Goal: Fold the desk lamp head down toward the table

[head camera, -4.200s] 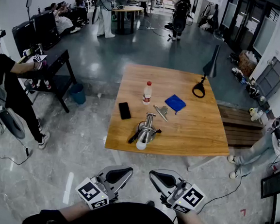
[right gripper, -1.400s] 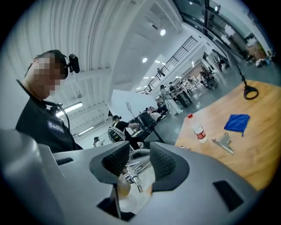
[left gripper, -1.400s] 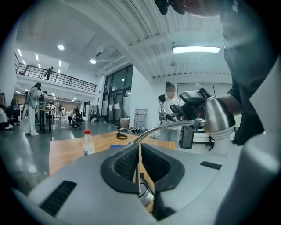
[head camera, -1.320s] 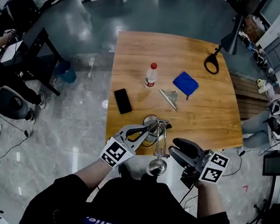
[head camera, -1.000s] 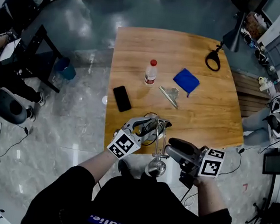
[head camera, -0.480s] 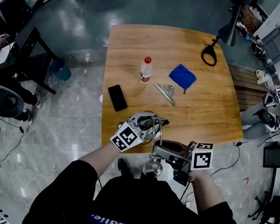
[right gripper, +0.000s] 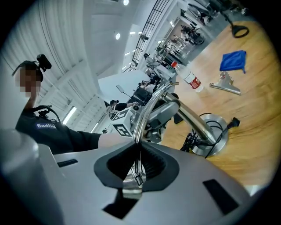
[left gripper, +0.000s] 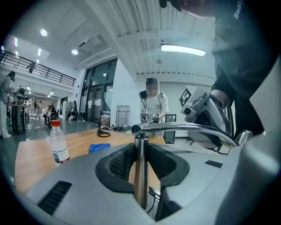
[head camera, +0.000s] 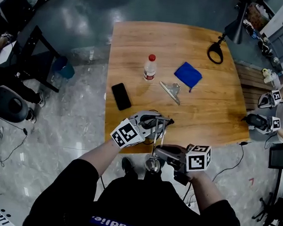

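A chrome desk lamp stands at the near edge of the wooden table. Its round base sits on the wood, and its thin arm reaches back toward me to the lamp head. My left gripper has the upright post between its pads and its jaws are closing on it. The right gripper is closing on the thin arm near the head, with the rod pinched between its pads.
Farther along the table lie a black phone, a water bottle, a metal clip and a blue cloth. A black lamp stands at the far right corner. People stand around the room.
The right gripper has dropped and come in from the right onto the lamp arm, and its jaws have narrowed. The left gripper has settled around the post.
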`<state>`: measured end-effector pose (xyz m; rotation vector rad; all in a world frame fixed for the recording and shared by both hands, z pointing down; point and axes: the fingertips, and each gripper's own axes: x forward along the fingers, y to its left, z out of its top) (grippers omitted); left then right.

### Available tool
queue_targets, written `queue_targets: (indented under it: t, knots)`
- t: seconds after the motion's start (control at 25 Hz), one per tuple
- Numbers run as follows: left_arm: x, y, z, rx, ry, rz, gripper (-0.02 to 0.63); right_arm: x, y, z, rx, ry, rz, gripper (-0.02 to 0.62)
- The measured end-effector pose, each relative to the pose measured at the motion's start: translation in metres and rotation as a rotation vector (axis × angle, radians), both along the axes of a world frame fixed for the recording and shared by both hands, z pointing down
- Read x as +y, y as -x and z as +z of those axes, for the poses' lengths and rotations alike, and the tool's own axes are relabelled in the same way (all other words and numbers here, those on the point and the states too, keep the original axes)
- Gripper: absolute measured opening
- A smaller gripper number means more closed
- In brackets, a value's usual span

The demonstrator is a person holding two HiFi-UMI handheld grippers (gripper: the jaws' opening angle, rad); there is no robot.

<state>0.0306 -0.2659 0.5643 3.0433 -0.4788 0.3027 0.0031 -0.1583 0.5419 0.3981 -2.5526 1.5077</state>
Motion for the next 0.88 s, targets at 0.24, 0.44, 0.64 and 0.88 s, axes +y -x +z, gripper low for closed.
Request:
queue_targets:
  t: [0.24,0.44,0.64,0.88]
  knots:
    - [0.001,0.001,0.001,0.015,0.020,0.023,0.115,0.000,0.003,0.019,0.046,-0.045,-0.038,0.037]
    - [0.000,0.003,-0.001,0.024,0.042,0.036,0.115,-0.005,0.004,0.029,0.060,-0.095,-0.061,0.037]
    - [-0.001,0.002,0.002,0.032,0.061,0.032,0.117,-0.012,0.003,0.046,0.072,-0.105,-0.062,0.044]
    - [-0.001,0.004,0.004,0.028,0.066,0.023,0.115,-0.019,0.003,0.058,0.079,-0.118,-0.055,0.055]
